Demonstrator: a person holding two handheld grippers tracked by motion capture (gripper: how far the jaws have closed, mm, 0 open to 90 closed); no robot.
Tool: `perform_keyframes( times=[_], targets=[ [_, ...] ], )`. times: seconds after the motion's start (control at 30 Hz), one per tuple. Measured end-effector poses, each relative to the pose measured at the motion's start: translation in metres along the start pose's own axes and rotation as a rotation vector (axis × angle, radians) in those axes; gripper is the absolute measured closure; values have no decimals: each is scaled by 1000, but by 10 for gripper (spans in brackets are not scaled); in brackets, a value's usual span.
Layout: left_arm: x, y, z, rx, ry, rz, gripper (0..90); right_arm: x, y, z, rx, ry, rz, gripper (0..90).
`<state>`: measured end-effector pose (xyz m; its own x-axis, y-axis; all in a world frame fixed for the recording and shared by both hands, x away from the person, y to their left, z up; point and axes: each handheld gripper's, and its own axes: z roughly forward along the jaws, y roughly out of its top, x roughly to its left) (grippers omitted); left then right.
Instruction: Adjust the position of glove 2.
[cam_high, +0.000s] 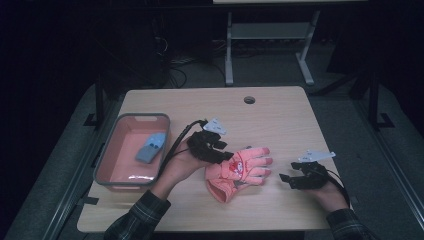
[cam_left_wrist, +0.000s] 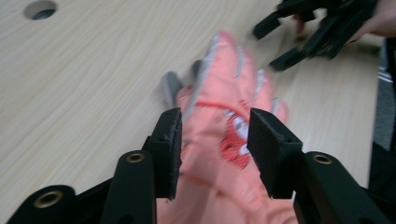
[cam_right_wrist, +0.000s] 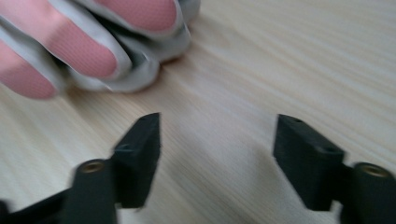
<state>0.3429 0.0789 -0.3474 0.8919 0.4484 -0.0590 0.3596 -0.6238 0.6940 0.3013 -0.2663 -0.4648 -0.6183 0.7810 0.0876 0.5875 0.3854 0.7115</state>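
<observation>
A pink glove lies flat on the wooden table, near its front middle. Its long axis runs from the cuff at the lower left, toward the person, up and to the right, so the glove's fingers point right and slightly away, toward the right gripper. A red and white picture sits on the back of the glove.

The left gripper rests over the glove's cuff-side half. In the left gripper view its jaws stand spread, one on each side of the pink fabric, with the glove stretching away straight ahead between them; whether the pads touch the cloth cannot be told.

The right gripper lies just right of the glove's fingertips, apart from them. In the right gripper view its jaws are spread wide over bare table, and the pink, grey-edged fingertips lie ahead and to the left.

A grey tray with a pink floor sits at the table's left edge, holding a small blue thing.
</observation>
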Motion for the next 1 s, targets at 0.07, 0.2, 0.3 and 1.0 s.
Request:
perform_keyframes(
  times=[0.07, 0.2, 0.3, 1.0],
  targets=[
    [9, -6, -6, 5, 19, -10, 522, 1, 3, -6, -30, 20, 8, 450],
    [16, -14, -13, 0, 37, -21, 516, 5, 8, -10, -51, 53, 6, 533],
    [22, -25, -19, 4, 67, -12, 525, 11, 11, -11, -57, 85, -4, 580],
    [-1, -85, -28, 66, 70, -43, 637, 27, 20, -1, -24, 186, -18, 584]
  ],
)
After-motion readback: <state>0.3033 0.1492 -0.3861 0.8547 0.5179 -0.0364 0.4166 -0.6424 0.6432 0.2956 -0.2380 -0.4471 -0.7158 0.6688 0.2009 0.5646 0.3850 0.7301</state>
